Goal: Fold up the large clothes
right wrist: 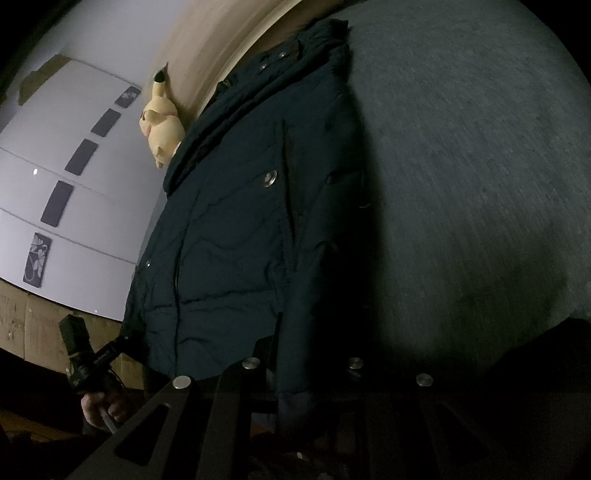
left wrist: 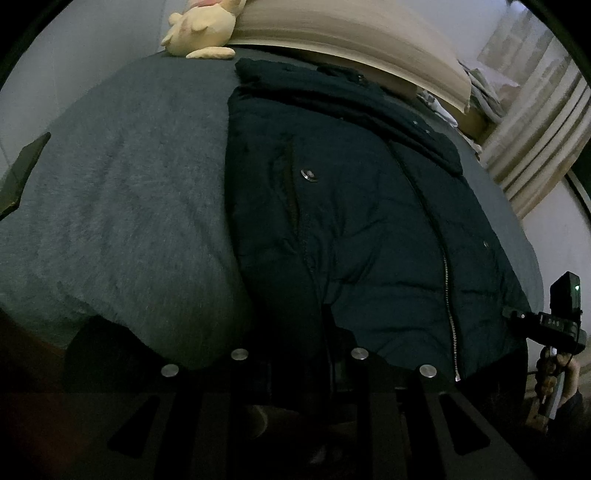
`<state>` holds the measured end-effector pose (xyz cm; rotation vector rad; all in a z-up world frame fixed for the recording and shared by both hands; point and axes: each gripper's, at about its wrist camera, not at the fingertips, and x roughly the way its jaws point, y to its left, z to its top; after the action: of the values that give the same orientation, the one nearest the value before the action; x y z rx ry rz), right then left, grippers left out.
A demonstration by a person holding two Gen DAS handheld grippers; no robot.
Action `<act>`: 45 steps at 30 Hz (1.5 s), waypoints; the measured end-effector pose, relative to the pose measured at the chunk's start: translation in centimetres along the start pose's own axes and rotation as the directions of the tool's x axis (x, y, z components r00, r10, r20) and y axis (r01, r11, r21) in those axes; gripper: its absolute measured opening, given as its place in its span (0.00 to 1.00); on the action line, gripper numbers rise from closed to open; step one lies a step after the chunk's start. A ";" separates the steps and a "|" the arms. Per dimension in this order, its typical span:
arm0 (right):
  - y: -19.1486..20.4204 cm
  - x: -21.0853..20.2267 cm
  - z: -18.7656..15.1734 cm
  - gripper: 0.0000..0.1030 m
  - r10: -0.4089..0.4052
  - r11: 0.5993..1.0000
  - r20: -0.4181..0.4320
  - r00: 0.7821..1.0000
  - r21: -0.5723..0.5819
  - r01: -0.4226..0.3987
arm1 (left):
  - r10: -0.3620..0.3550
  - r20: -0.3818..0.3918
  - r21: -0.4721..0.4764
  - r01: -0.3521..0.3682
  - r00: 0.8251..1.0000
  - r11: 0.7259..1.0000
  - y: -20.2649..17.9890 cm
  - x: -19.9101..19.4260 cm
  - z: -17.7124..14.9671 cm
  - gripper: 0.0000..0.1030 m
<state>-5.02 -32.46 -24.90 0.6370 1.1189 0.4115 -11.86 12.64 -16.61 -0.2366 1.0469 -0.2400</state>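
Left wrist view looks down the length of a dark navy quilted jacket (left wrist: 369,221) spread front-up on a grey blanket (left wrist: 122,206) that covers a bed, its collar toward the beige headboard (left wrist: 332,37) and its hem at the near edge. A silver zipper (left wrist: 451,314) runs down the middle of the jacket, and a metal snap button (left wrist: 308,175) sits beside a dark pocket slit. A yellow plush toy (left wrist: 201,29) lies against the headboard, beyond the jacket's collar. The left gripper (left wrist: 325,332) sits at the hem, its jaws drawn close together on a dark fold of the jacket's lower edge, though the shadow there blurs the contact. At the right rim of this view the right gripper (left wrist: 554,325) shows, held by a hand (left wrist: 554,373) below it. Right wrist view shows the same jacket (right wrist: 229,240) from its other side, with the plush toy (right wrist: 162,125) by the headboard and the blanket (right wrist: 461,184) stretching away to the right. The right gripper (right wrist: 299,373) has its jaws nearly together, pinching the hem where dark cloth hangs between them. The left gripper (right wrist: 96,354) appears at the lower left, gripped by a hand (right wrist: 103,406), in front of a white wardrobe (right wrist: 92,221) with dark panels.
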 end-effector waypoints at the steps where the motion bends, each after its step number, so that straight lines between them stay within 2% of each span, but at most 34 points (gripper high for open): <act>1: -0.1 0.0 0.0 0.14 -0.002 1.000 -0.003 1.000 -0.001 0.002 | -0.002 -0.001 0.004 0.002 1.000 1.000 0.0 -0.1 -0.1 0.21; 14: 0.7 -0.3 0.0 0.14 -0.023 0.999 -0.035 0.999 -0.048 0.022 | -0.032 -0.001 0.021 0.032 0.999 0.999 0.3 -2.2 -1.3 0.20; 30: 1.9 -0.2 0.4 0.14 -0.036 0.995 -0.062 0.997 -0.099 0.030 | -0.030 -0.010 0.049 0.030 1.000 0.998 0.5 -3.1 -1.5 0.20; 45: 4.2 -1.9 0.8 0.14 -0.067 0.979 -0.041 0.997 -0.194 0.057 | -0.051 0.039 0.088 0.048 0.998 0.995 0.0 -6.0 -1.5 0.19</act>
<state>-5.05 -30.69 -20.59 0.4231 1.1254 0.4767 -16.00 14.36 -12.40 -0.1884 0.9885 -0.3237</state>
